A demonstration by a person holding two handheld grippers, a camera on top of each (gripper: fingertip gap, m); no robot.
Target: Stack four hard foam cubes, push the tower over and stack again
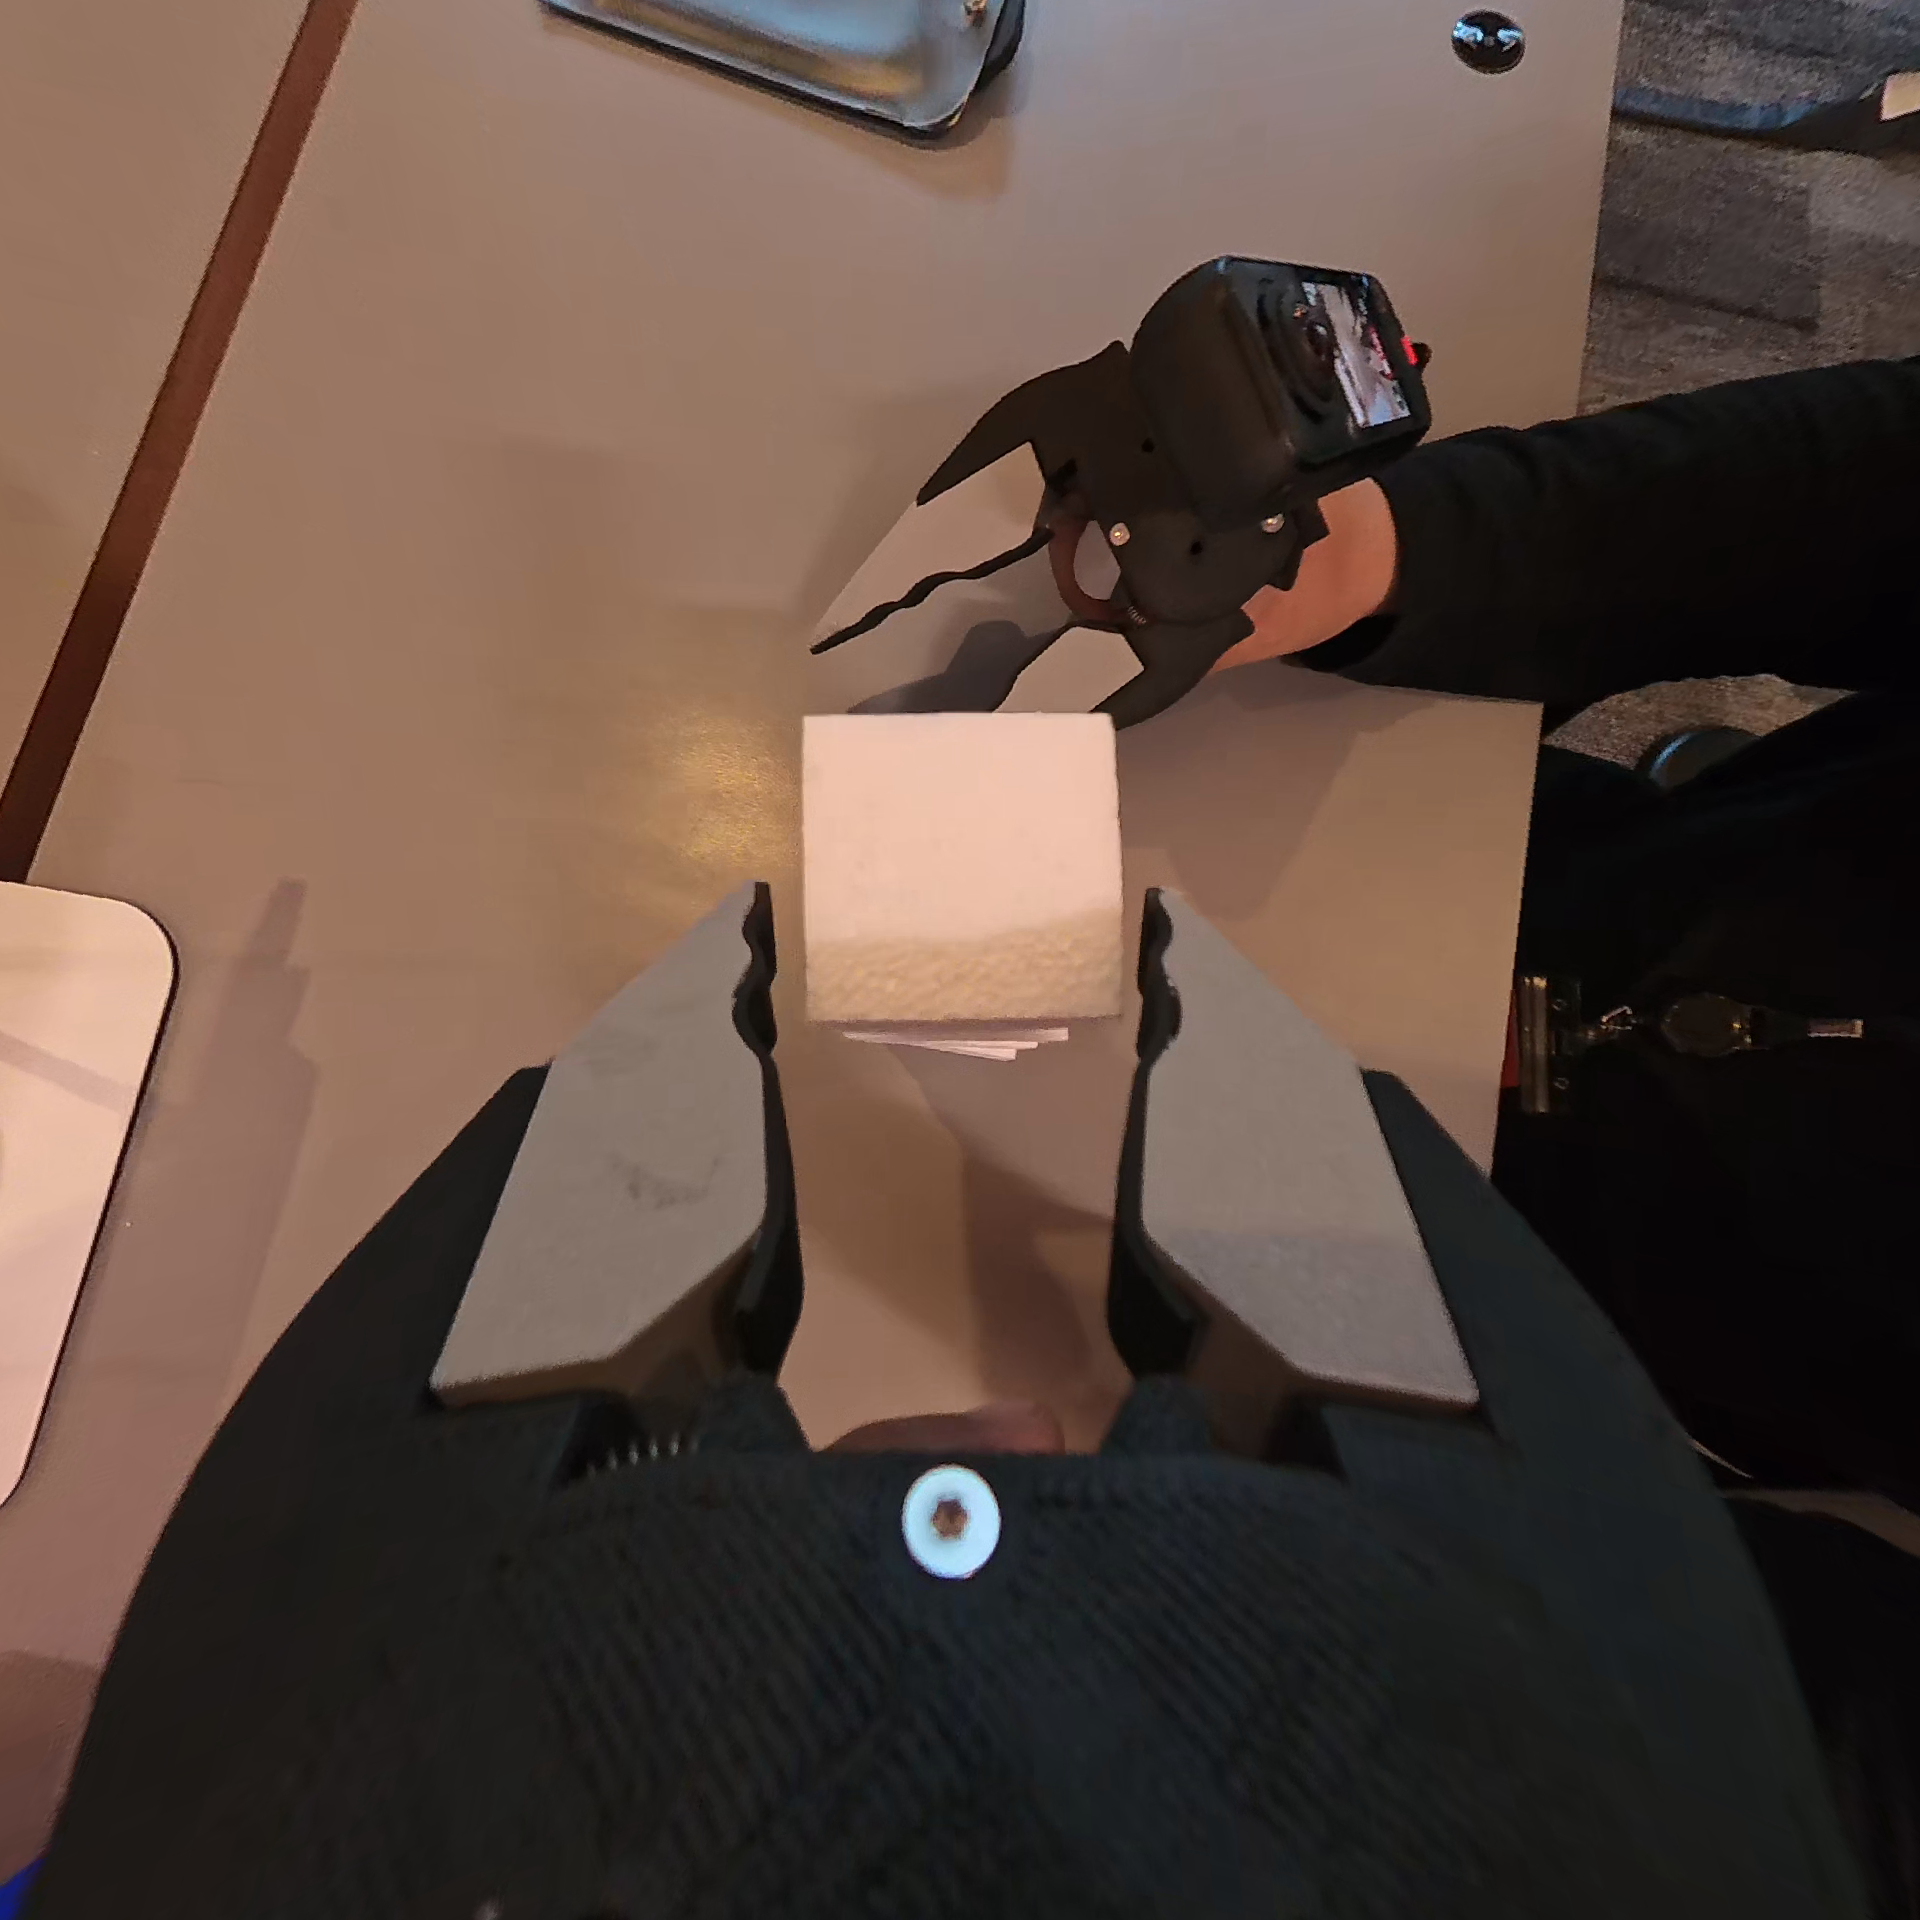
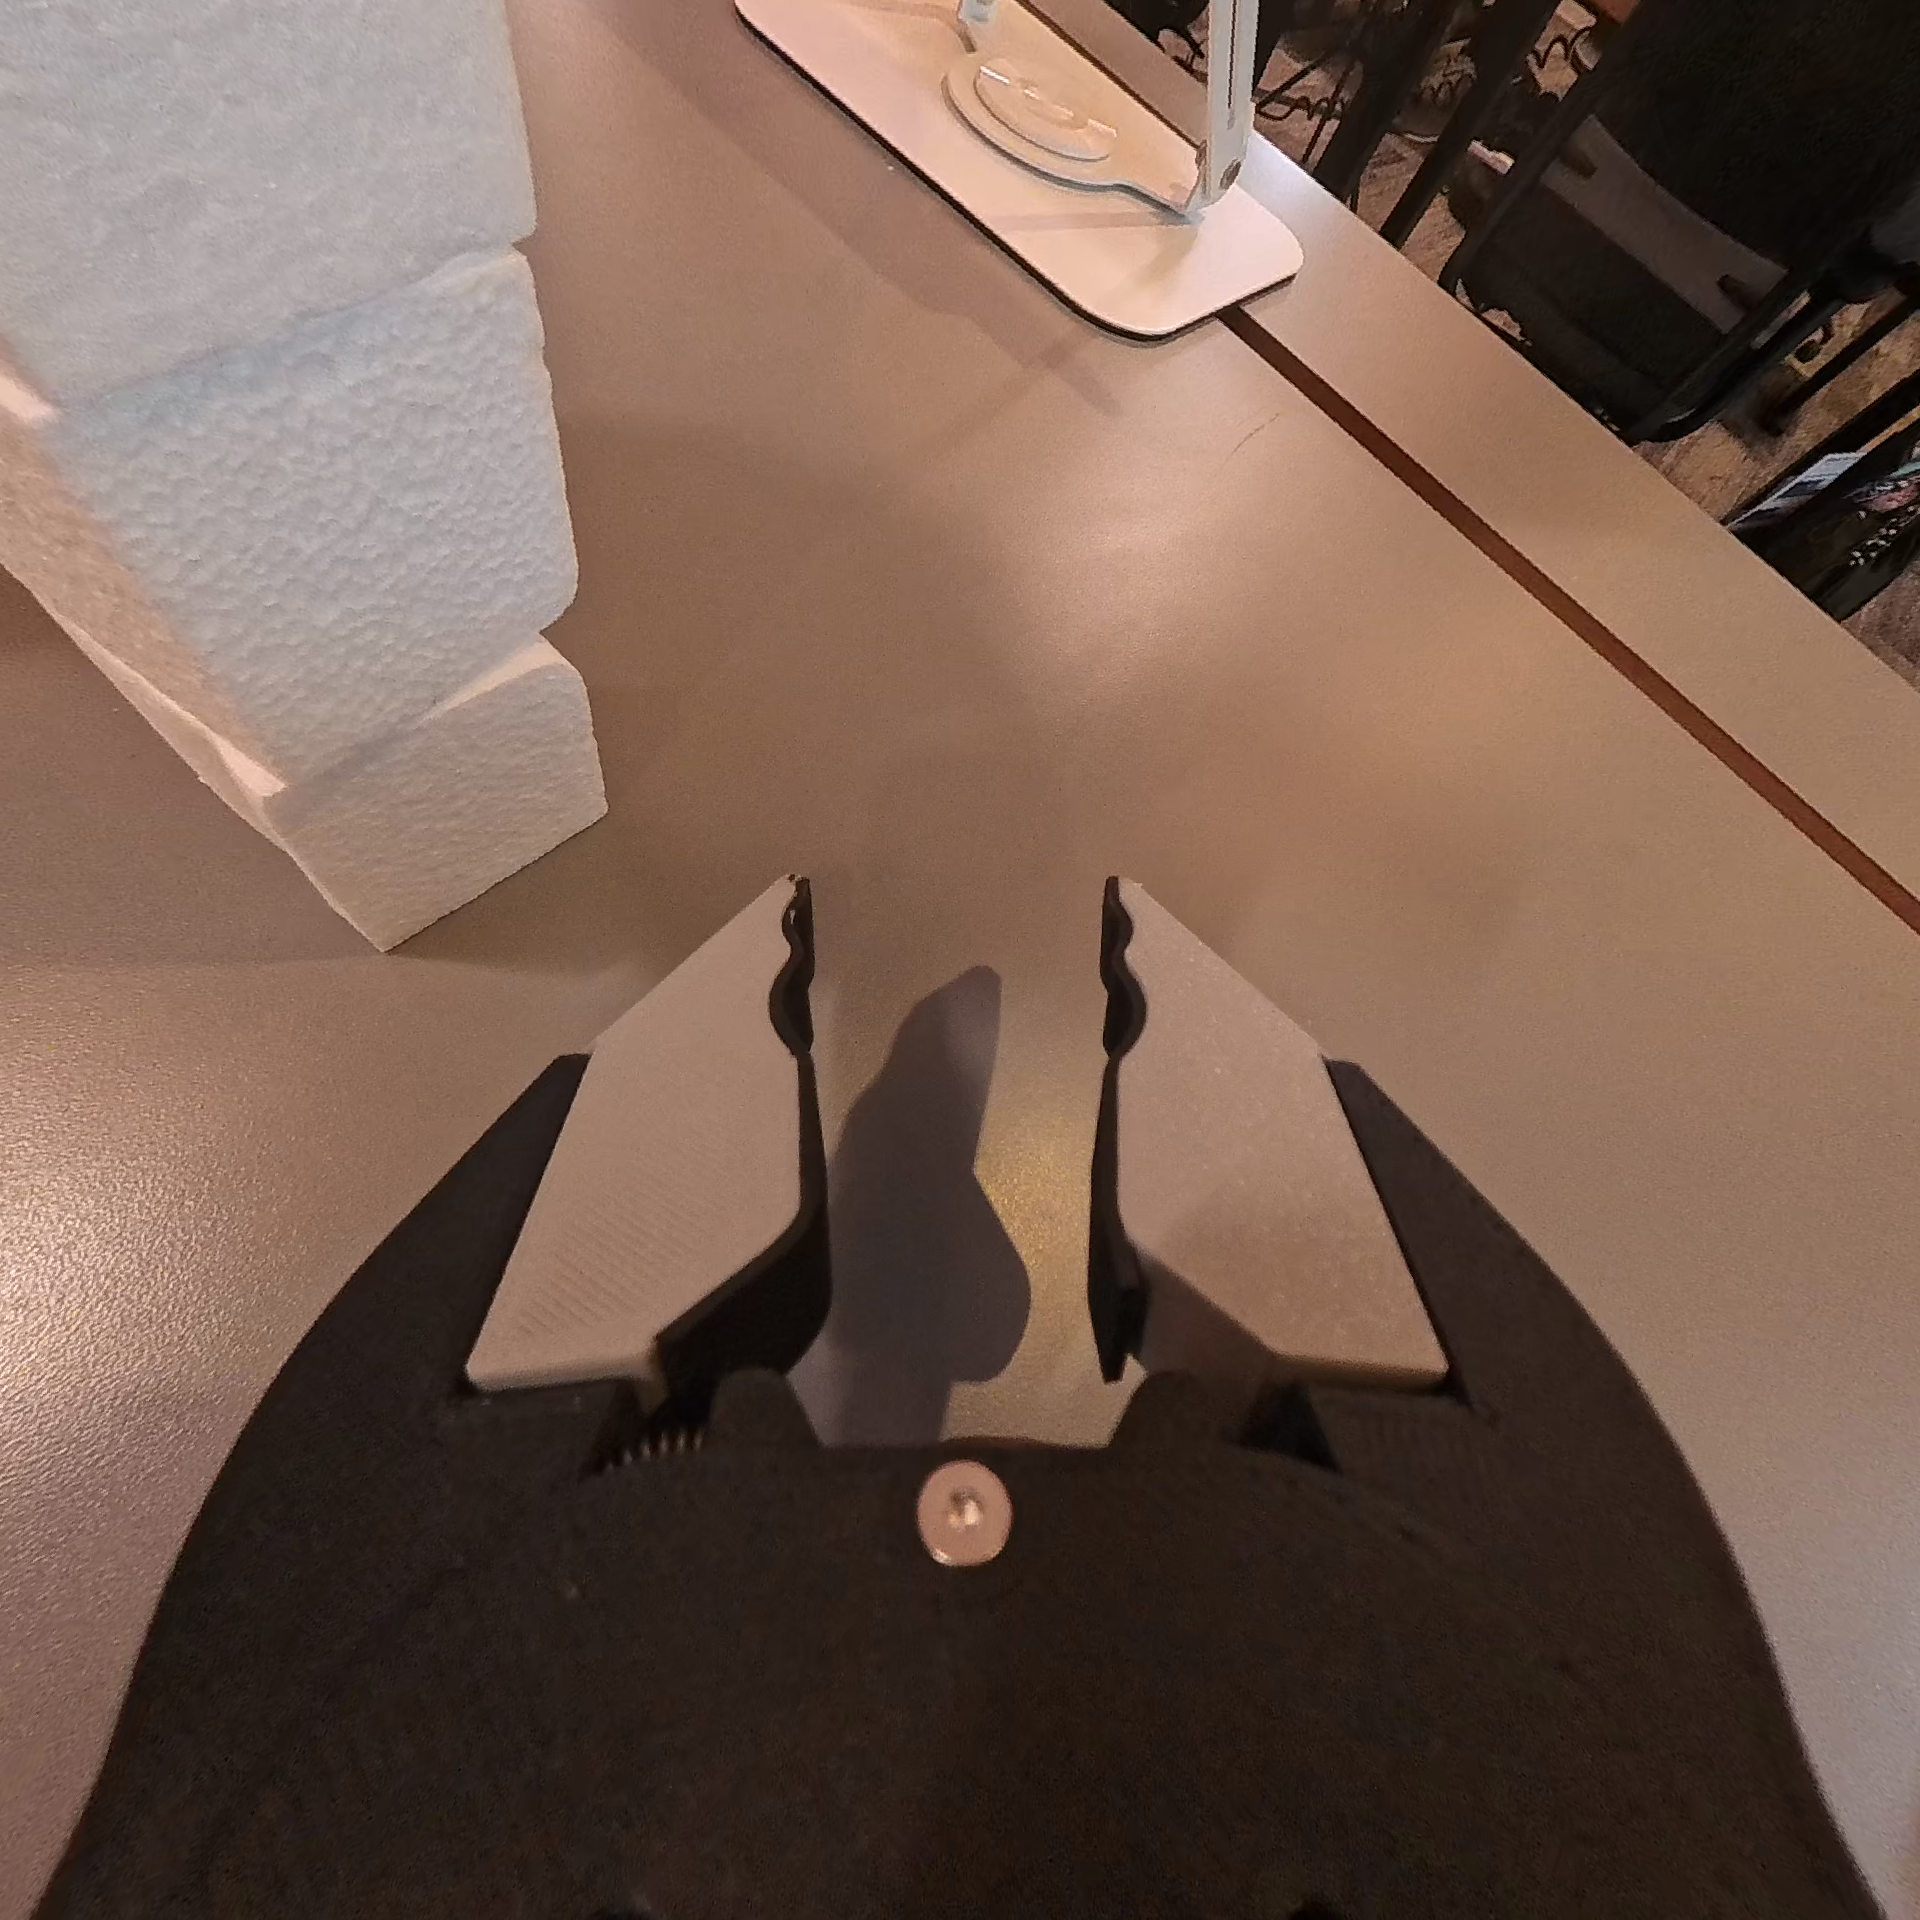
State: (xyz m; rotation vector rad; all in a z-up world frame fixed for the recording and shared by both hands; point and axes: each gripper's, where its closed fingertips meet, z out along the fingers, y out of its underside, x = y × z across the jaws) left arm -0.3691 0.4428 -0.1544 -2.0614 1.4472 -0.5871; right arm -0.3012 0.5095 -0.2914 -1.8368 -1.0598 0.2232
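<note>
Both claws stand apart with nothing between the fingers: our left gripper hangs above the foam tower, its grey wedge-shaped fingers straddling the top cube without touching it, and our right gripper hovers low over the bare table just beside the tower's base. In the left wrist view we see the right gripper again, beyond the tower, held by a hand in a black sleeve and topped by a small black camera.

From above we see one square white face, with thin edges of lower cubes peeking out beneath it. In the right wrist view we count three cubes of the tower, each slightly turned against the next; the rest runs out of frame, so we cannot confirm a fourth there. Their surface is pebbled white bead foam with crisp corners.

We find one container, a shallow metal tray at the far table edge; what it holds we cannot tell. A flat white rounded stand base lies well apart from the tower, with a slim metal upright rising from it. A thin dark seam crosses the smooth grey-brown tabletop.
</note>
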